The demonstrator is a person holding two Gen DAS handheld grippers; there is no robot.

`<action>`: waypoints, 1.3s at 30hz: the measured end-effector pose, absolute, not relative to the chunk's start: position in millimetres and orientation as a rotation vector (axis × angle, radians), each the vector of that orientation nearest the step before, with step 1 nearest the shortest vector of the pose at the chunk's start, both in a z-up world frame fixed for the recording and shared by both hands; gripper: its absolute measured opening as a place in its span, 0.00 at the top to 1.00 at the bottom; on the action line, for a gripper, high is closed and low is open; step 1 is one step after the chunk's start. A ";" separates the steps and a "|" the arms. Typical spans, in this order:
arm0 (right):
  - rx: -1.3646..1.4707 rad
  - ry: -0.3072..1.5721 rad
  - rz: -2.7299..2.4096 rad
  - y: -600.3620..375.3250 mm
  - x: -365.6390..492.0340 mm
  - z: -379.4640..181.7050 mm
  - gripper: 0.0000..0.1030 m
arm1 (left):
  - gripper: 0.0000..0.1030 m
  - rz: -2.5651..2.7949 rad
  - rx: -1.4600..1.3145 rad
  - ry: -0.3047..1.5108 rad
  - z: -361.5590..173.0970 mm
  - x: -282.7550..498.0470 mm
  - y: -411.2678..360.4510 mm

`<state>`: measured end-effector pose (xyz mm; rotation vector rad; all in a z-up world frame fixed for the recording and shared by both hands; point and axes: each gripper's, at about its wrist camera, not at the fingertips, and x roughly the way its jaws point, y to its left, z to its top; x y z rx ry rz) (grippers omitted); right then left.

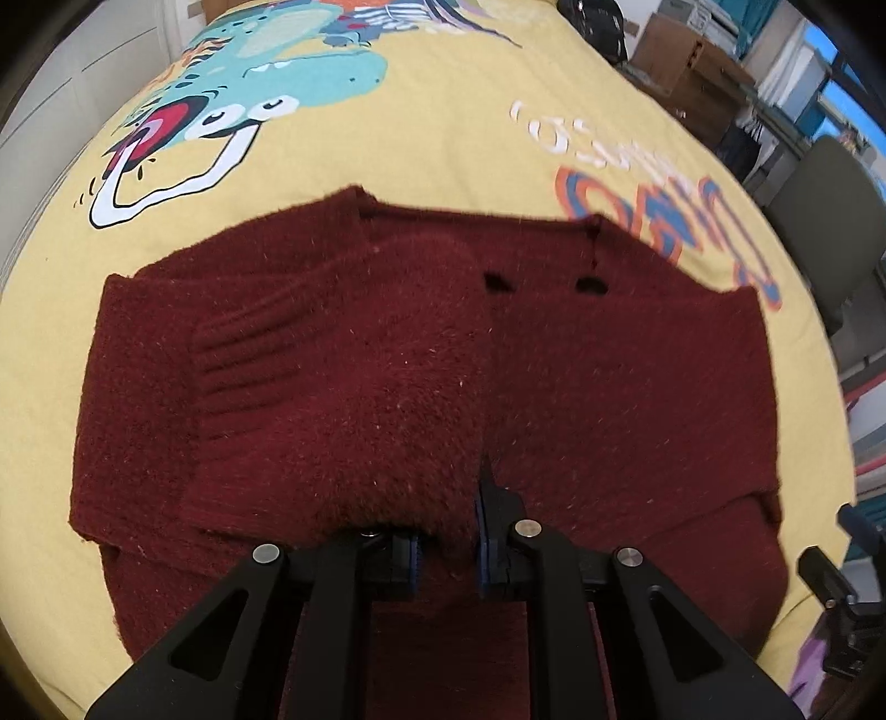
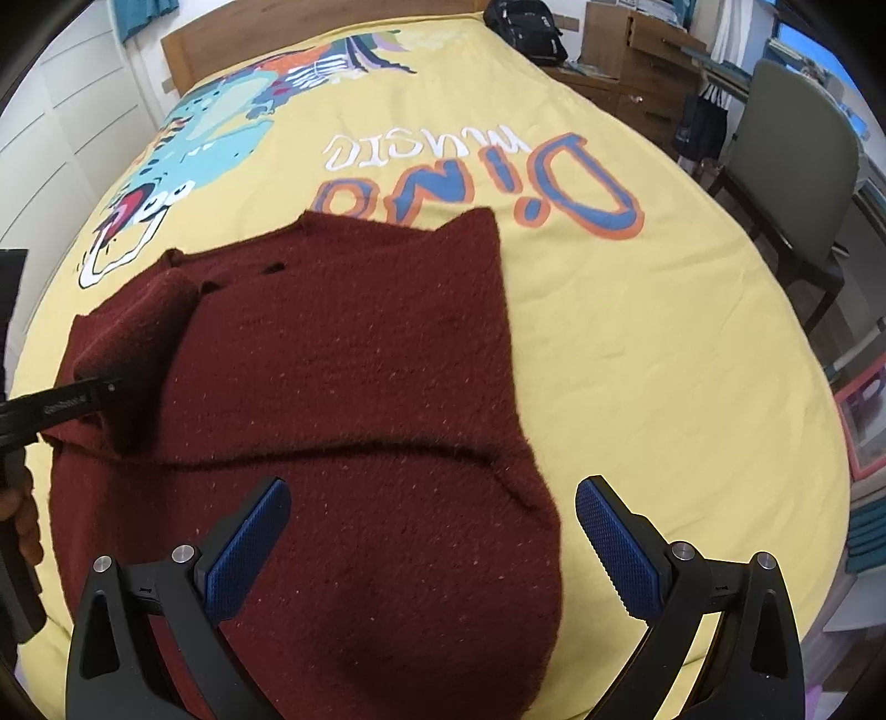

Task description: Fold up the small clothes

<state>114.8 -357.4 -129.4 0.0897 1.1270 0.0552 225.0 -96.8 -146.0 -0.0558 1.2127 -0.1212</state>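
Note:
A dark red knitted sweater (image 1: 609, 387) lies on the yellow bedspread (image 1: 443, 138). My left gripper (image 1: 447, 545) is shut on a sleeve (image 1: 387, 399) of the sweater, which drapes over the fingers and lies across the body. In the right wrist view the sweater (image 2: 360, 360) is partly folded, and the left gripper (image 2: 105, 390) shows at the left edge pinching the sleeve. My right gripper (image 2: 432, 531) is open and empty, hovering just above the sweater's near end, its blue pads (image 2: 614, 548) spread wide.
The bedspread (image 2: 637, 343) carries a dinosaur print (image 2: 194, 144) and "Dino music" lettering (image 2: 498, 183). A grey chair (image 2: 792, 183) and wooden drawers (image 2: 637, 61) stand to the right of the bed. A black bag (image 2: 526, 27) sits at the far end.

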 end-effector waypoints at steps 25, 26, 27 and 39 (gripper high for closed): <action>0.114 1.115 0.053 -362.9 98.3 -127.0 0.01 | 0.01 -0.148 -0.048 1.274 -132.2 199.2 -19.1; 0.112 1.116 0.055 -361.6 97.8 -126.7 0.01 | 0.01 -0.147 -0.052 1.268 -130.3 195.8 -8.9; 0.109 1.117 0.058 -359.9 97.5 -126.4 0.01 | 0.01 -0.139 -0.053 1.265 -128.8 192.9 1.0; 0.060 1.135 0.097 -331.4 100.9 -126.6 0.01 | 0.02 0.066 -0.003 1.293 -163.8 163.0 95.3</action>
